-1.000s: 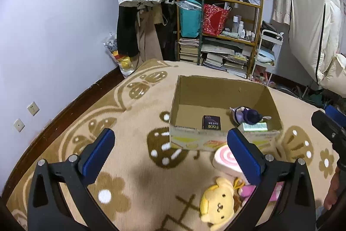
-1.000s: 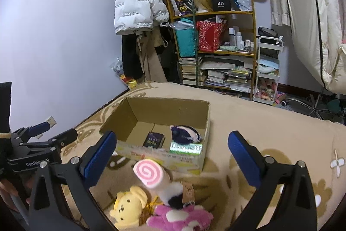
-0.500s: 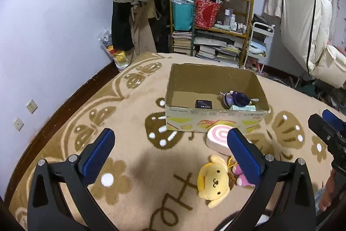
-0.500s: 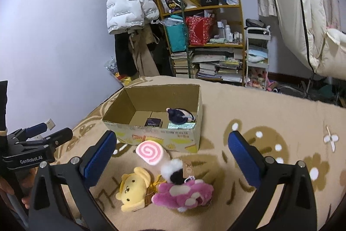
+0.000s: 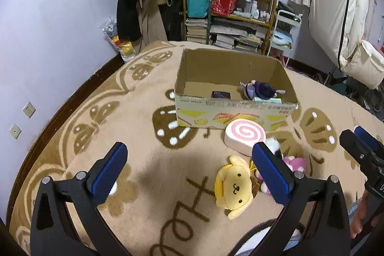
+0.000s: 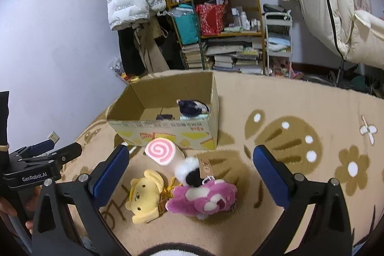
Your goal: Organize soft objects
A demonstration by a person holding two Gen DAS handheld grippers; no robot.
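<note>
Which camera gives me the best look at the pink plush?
Right wrist: the pink plush lies whole and unobstructed between the open fingers. Left wrist shows only a sliver of it, mostly hidden behind that gripper's finger.

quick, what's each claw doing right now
left claw: open, holding nothing
right claw: open, holding nothing

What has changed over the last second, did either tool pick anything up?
No. Both tools, left and right, pulled back from the cardboard box and stayed open and empty. The yellow dog plush, pink swirl cushion and magenta plush have not moved on the rug.
</note>
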